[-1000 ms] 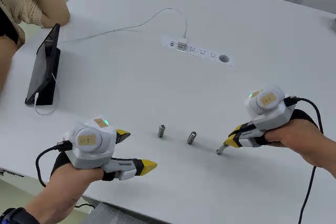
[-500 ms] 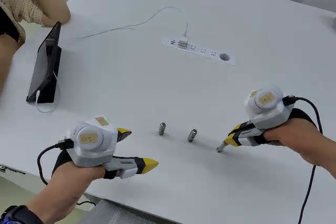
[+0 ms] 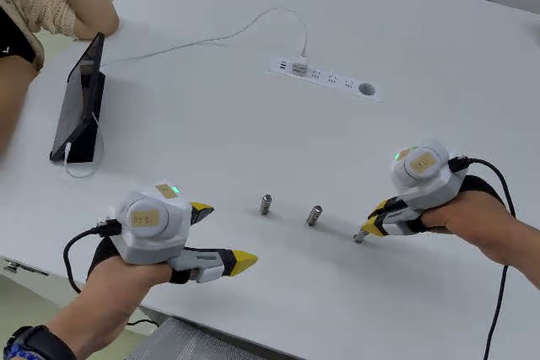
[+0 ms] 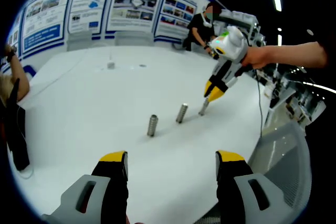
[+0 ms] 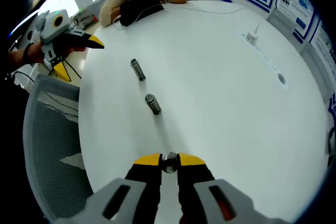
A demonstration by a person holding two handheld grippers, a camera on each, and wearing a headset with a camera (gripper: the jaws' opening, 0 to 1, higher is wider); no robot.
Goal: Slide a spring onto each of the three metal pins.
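1. Three short springs stand in a row on the white tabletop (image 3: pixel 211 132), on the near side of the long white power strip (image 3: pixel 325 78) and well apart from it. The leftmost coiled metal spring (image 3: pixel 266 203) and the middle coiled metal spring (image 3: pixel 315 215) stand upright and untouched. They are probably already on their pins, though the pins are too small to make out.
2. The third coiled metal spring (image 3: pixel 360 237) is at the row's right end, roughly straight out from the strip's right end. The grey, yellow-tipped right gripper (image 3: pixel 369 228) has its jaws closed on the coil and is angled down at the table, likely seating the coil on the last pin.
3. The matching left gripper (image 3: pixel 224 235) hovers left of the row, farther from the strip than the springs. Its jaws are spread wide with nothing between them, so it looks to be on standby.
4. A black tablet (image 3: pixel 78 103) is propped up far left of the strip. A thin white cable (image 3: pixel 211 40) runs from the strip toward it, with a seated person's arm (image 3: pixel 84 2) beyond. None of these obstruct the work. The middle spring is the nearest thing to knock.
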